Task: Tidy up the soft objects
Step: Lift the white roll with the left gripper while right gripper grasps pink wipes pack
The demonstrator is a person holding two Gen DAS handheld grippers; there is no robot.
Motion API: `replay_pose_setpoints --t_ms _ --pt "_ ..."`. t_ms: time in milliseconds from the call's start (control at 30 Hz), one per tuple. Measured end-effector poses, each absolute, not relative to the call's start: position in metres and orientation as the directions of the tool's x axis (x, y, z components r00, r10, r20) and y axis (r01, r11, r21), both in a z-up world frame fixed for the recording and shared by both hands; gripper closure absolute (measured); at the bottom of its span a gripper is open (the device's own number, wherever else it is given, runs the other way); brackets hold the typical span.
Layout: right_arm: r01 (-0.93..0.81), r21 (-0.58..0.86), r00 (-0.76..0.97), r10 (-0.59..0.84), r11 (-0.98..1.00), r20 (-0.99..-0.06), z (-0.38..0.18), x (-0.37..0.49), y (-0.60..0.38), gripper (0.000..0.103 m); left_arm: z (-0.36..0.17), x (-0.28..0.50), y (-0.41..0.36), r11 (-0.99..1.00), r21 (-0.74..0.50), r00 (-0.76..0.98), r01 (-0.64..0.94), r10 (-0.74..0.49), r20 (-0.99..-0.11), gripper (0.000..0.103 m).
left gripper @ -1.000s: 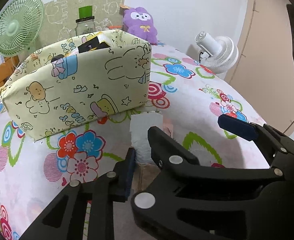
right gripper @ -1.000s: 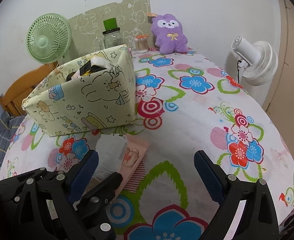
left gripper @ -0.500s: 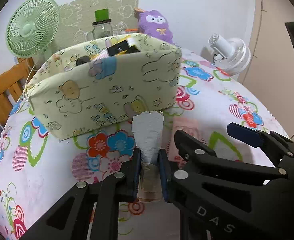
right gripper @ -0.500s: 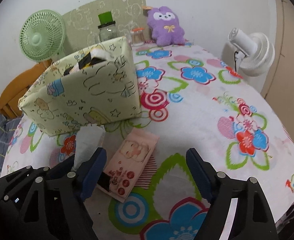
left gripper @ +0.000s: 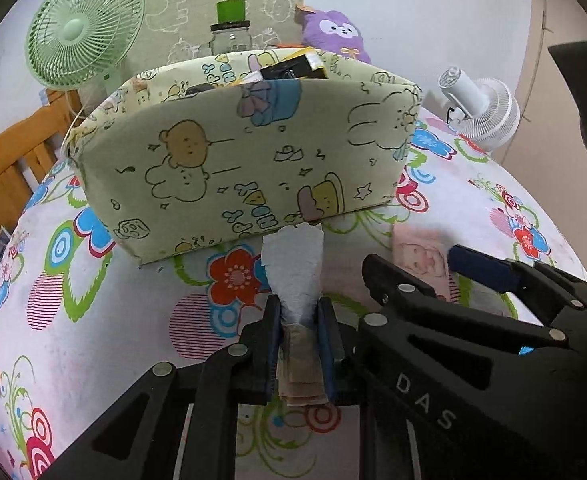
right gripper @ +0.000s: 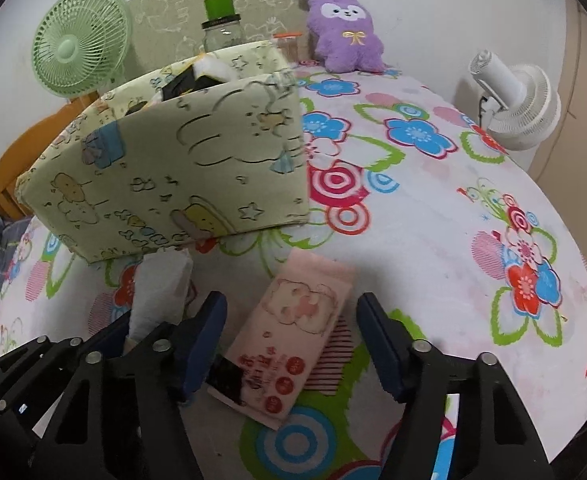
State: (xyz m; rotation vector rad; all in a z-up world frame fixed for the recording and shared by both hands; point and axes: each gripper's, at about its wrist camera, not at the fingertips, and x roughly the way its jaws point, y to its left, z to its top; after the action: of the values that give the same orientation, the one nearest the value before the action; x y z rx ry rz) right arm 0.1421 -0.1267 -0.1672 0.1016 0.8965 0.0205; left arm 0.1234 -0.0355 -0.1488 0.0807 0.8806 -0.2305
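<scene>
My left gripper is shut on a folded white tissue wad, held off the floral tablecloth in front of the pale green cartoon-print fabric bin. The tissue wad also shows in the right wrist view. My right gripper is open and empty, with its fingers on either side of a pink tissue pack that lies flat on the cloth. The bin holds several items, including something black and something white.
A purple plush toy, a glass jar with a green lid and a green fan stand at the back. A white fan sits at the right edge. A wooden chair back is at left.
My left gripper closed on the tissue wad and lifted it toward the bin. My right gripper moved forward and now straddles the pink tissue pack.
</scene>
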Motion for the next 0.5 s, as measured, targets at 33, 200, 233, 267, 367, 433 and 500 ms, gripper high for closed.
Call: replay_pose_setpoints --t_ms 33,200,233,267,367,433,500 --pt "0.016 0.098 0.623 0.067 0.995 -0.780 -0.167 0.143 -0.125 0.042 -0.149 0.124 -0.035 0.972 -0.027 0.612 0.234 -0.169 -0.772 0.086" --pt "-0.032 0.118 0.615 0.112 0.993 -0.780 -0.166 0.144 -0.113 0.061 -0.149 0.125 -0.033 0.973 -0.034 0.610 0.229 -0.170 -0.774 0.086" --pt "-0.033 0.120 0.615 0.115 0.992 -0.780 -0.166 0.144 -0.113 0.061 -0.149 0.124 -0.033 0.973 -0.031 0.610 0.227 -0.167 -0.774 0.086" --pt "-0.035 0.120 0.615 0.116 0.992 -0.780 -0.166 0.143 -0.113 0.062 -0.149 0.123 -0.033 0.974 -0.029 0.612 0.224 -0.164 -0.774 0.086" --pt "-0.037 0.115 0.618 0.113 0.993 -0.778 -0.164 0.140 -0.111 0.063 -0.148 0.121 -0.031 0.975 -0.028 0.613 0.219 -0.160 -0.774 0.086" --pt "-0.040 0.115 0.624 0.115 0.993 -0.773 -0.162 0.137 -0.111 0.063 -0.146 0.119 -0.030 0.976 -0.030 0.616 0.214 -0.159 -0.771 0.086" --pt "-0.042 0.111 0.635 0.113 0.993 -0.764 -0.159 0.133 -0.111 0.063 -0.143 0.116 -0.030 0.977 -0.031 0.622 0.211 -0.159 -0.766 0.087"
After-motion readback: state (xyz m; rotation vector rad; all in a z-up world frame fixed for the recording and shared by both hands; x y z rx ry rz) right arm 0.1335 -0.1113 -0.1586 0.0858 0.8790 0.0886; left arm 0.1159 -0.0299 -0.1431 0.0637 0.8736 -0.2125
